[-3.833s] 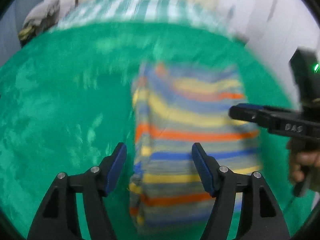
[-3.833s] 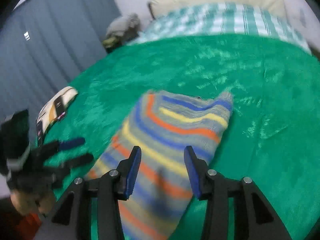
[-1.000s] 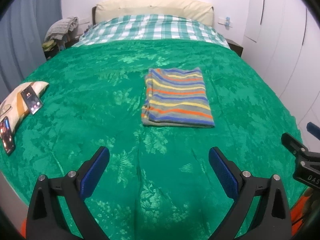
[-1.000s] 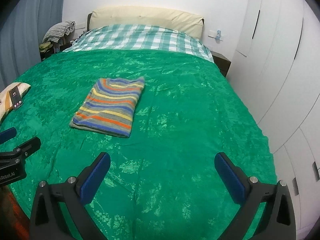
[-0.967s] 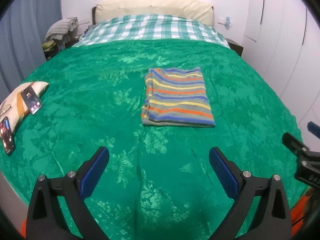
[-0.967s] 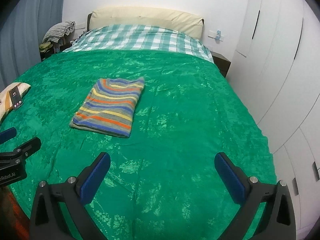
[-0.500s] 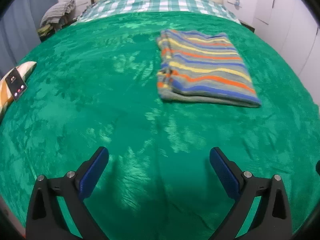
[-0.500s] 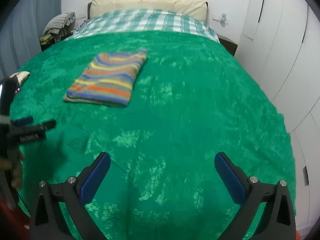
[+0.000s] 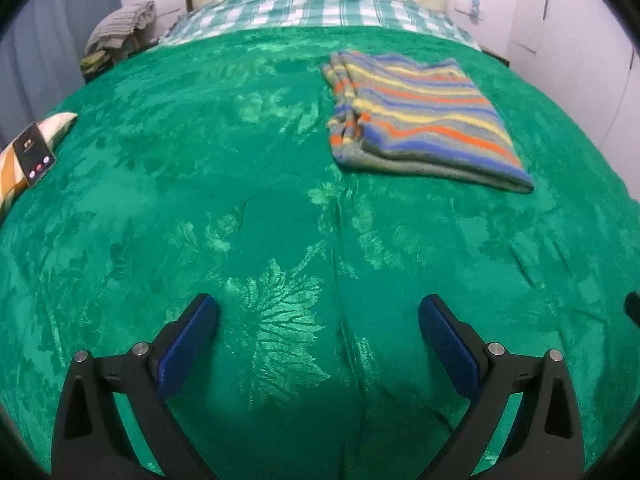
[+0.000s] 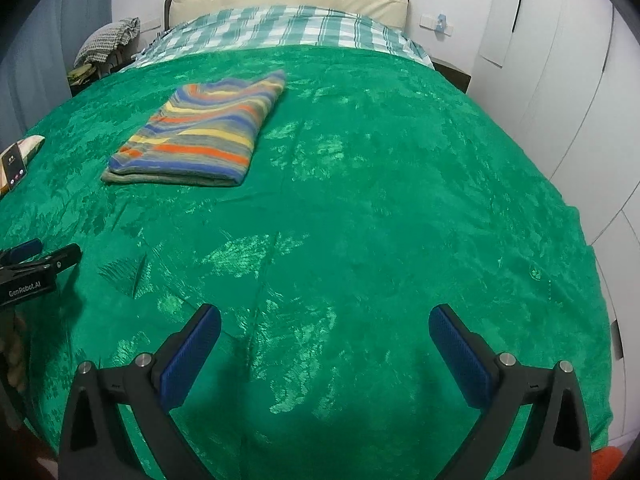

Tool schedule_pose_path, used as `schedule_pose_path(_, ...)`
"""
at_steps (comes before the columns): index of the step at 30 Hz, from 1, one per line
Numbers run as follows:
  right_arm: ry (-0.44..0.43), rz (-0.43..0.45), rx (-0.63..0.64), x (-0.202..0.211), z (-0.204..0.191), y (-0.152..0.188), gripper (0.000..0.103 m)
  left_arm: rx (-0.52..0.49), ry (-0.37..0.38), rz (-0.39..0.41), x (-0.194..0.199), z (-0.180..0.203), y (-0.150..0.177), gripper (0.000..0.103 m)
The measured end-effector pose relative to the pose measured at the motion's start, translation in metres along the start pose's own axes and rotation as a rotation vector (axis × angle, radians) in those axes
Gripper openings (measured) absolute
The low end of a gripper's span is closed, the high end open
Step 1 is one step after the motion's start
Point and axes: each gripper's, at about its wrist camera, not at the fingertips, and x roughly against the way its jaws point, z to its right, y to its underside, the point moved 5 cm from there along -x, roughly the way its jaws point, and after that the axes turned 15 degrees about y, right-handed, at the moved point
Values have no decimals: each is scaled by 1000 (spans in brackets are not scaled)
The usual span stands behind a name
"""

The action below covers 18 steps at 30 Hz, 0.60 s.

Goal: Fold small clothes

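A striped garment (image 9: 420, 116) in blue, orange, yellow and grey lies folded into a flat rectangle on the green bedspread (image 9: 248, 200); the right wrist view shows the same garment (image 10: 204, 132) at upper left. My left gripper (image 9: 318, 332) hovers low over the near part of the bed, open wide and empty, well short of the garment. My right gripper (image 10: 324, 340) is likewise open and empty, to the right of and nearer than the garment. The left gripper (image 10: 38, 256) also shows at the left edge of the right wrist view.
A phone (image 9: 34, 150) rests on a patterned cushion (image 9: 60, 122) at the bed's left edge. A checked blanket (image 10: 280, 26) and a cream headboard lie at the far end. Clothes (image 9: 120, 32) are piled on a bedside stand. White wardrobe doors (image 10: 560, 80) line the right side.
Both grippers let go of the garment and drew back from it. Over the last second they came lower and closer to the bedspread, still open.
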Motion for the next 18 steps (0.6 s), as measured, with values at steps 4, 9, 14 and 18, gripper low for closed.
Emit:
schedule_pose_path(4, 15, -17, -14, -2, 0, -3, 102, 31, 9, -2, -9, -6, 5, 103)
schedule_pose_path(9, 56, -13, -24, -1, 5, -6, 102, 23, -16, 10, -8, -2, 6, 103)
schedule_pose_path(14, 37, -29, -25, -6, 7, -5, 102, -8, -44, -44, -8, 2, 6, 103)
schedule_pose_path(18, -36, -32, -11, -13, 3, -8, 102, 84, 134, -46, 2, -2, -24, 102)
